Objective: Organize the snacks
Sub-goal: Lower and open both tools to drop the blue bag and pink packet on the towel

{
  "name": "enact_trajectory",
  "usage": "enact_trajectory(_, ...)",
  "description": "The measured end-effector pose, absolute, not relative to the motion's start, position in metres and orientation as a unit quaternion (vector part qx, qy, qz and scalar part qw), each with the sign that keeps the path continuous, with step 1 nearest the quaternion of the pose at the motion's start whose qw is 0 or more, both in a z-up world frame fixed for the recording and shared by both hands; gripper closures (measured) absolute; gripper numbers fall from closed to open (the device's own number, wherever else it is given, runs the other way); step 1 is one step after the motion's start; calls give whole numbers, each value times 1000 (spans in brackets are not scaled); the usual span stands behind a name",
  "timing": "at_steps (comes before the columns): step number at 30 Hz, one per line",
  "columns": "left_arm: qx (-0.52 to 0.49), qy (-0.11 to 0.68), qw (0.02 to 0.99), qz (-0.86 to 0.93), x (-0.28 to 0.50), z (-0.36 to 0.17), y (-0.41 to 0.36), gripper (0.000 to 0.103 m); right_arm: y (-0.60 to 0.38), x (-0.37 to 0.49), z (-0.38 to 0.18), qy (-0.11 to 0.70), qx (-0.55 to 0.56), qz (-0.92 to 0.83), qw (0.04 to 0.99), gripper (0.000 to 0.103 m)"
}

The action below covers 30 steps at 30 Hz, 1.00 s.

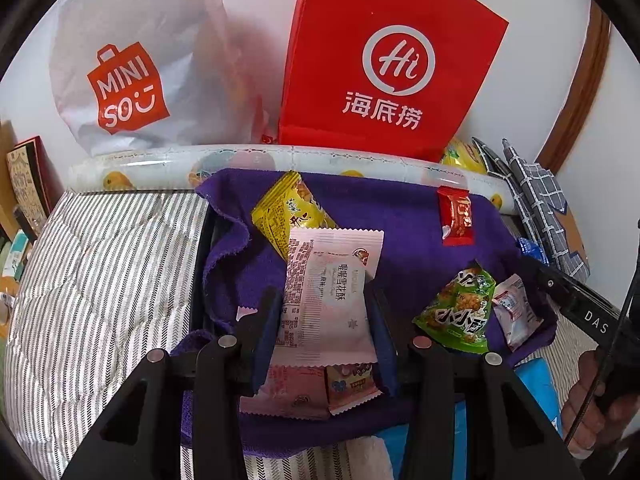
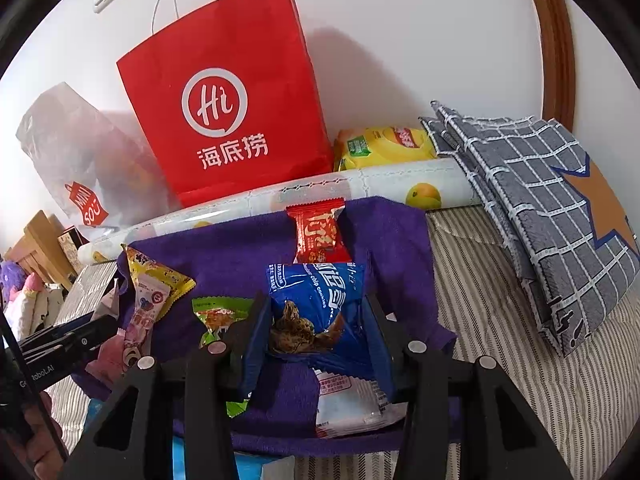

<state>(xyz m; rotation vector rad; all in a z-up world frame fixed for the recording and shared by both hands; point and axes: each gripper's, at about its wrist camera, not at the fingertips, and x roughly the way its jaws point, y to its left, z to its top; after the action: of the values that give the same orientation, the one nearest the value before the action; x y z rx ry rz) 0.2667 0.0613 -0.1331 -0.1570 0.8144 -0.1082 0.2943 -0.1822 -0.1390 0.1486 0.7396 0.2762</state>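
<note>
My left gripper (image 1: 326,312) is shut on a pink snowflake-crisp packet (image 1: 328,292), held above a purple cloth (image 1: 400,216). My right gripper (image 2: 316,320) is shut on a blue chocolate-chip cookie packet (image 2: 316,304) above the same cloth (image 2: 224,256). On the cloth lie a yellow packet (image 1: 288,208), a red candy packet (image 1: 454,216), a green packet (image 1: 460,312), a small pink packet (image 1: 514,308) and more pink packets (image 1: 312,392) under the left fingers. In the right wrist view I see the red candy (image 2: 318,232), a yellow packet (image 2: 156,276), a green packet (image 2: 216,316) and a white packet (image 2: 348,404).
A red Haidilao paper bag (image 1: 384,64) and a white Miniso bag (image 1: 128,80) stand against the wall behind a fruit-print roll (image 1: 160,168). A yellow chips bag (image 2: 380,146) and folded grey checked cloths (image 2: 532,200) lie at right. Striped bedding (image 1: 100,280) surrounds the cloth.
</note>
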Motion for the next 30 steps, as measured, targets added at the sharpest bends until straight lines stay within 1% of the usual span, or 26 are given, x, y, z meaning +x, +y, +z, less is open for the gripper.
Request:
enact_trajectory(10,-77,407,908,-65,269,-138,57,59,-177,298,-142,372,61,137,916,58)
enact_trajectory(16,-78,420,902,-67,271,-144,57,59,-169,302,-148,388,31,120,913,58)
enact_trajectory(22,-73,421,902,-66,271,-144,56,59,-165,300,-149,388,16,116,914,57)
enact_trajectory(30,-75,424,900,-67,272,-145,56,59,-167,304,-151,394,16,111,912,57)
